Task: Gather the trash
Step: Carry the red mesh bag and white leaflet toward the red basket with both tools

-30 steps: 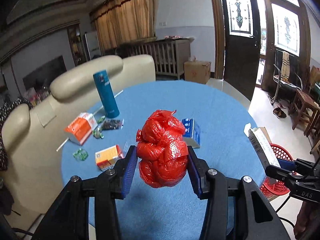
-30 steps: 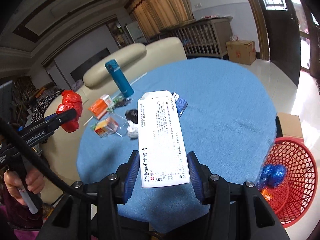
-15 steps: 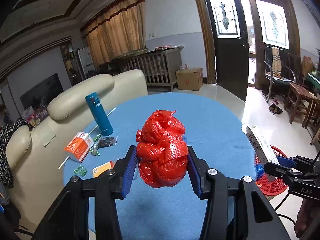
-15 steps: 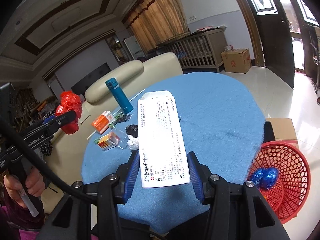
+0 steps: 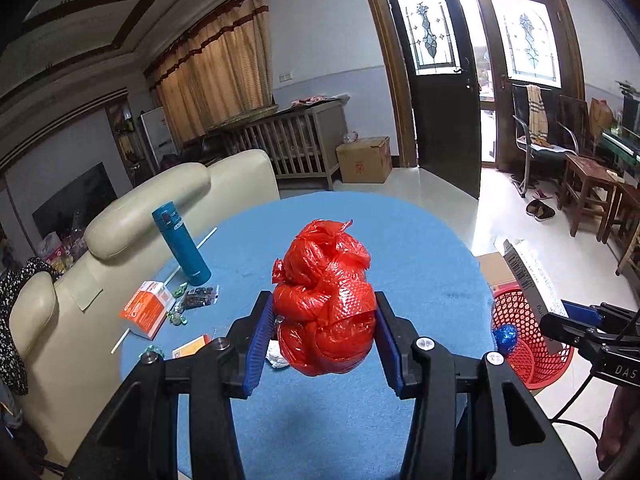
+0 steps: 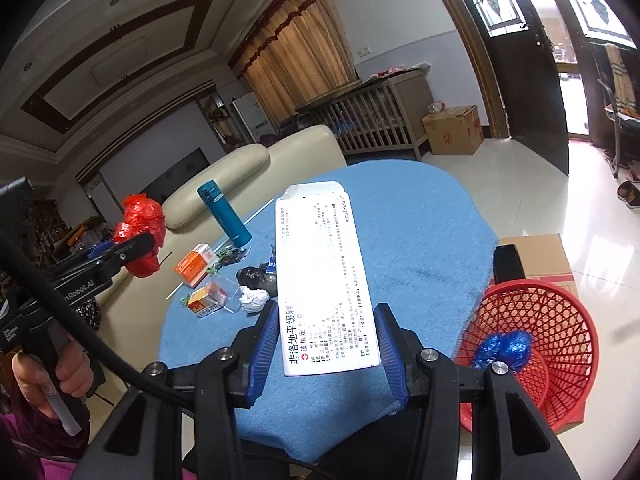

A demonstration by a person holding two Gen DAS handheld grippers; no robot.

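Observation:
My left gripper (image 5: 325,340) is shut on a crumpled red plastic bag (image 5: 325,300), held high above the blue round table (image 5: 420,256). My right gripper (image 6: 326,340) is shut on a flat white medicine box (image 6: 324,280) with printed text, held above the table's near edge. A red mesh basket (image 6: 560,340) stands on the floor to the right of the table, with a blue wrapper (image 6: 506,346) inside. The basket also shows in the left wrist view (image 5: 524,328). The red bag shows at the left of the right wrist view (image 6: 140,232).
On the table's left part lie an orange box (image 5: 146,312), a small orange carton (image 6: 208,300), a white crumpled paper (image 6: 254,300), a dark wrapper (image 6: 256,276), green candies and a teal bottle (image 5: 182,244). A cream sofa (image 5: 120,216) is behind. A cardboard box (image 6: 536,256) sits by the basket.
Both grippers have pulled back and up from the table, still holding the red bag and the white box. The table looks smaller and the red basket shows more fully.

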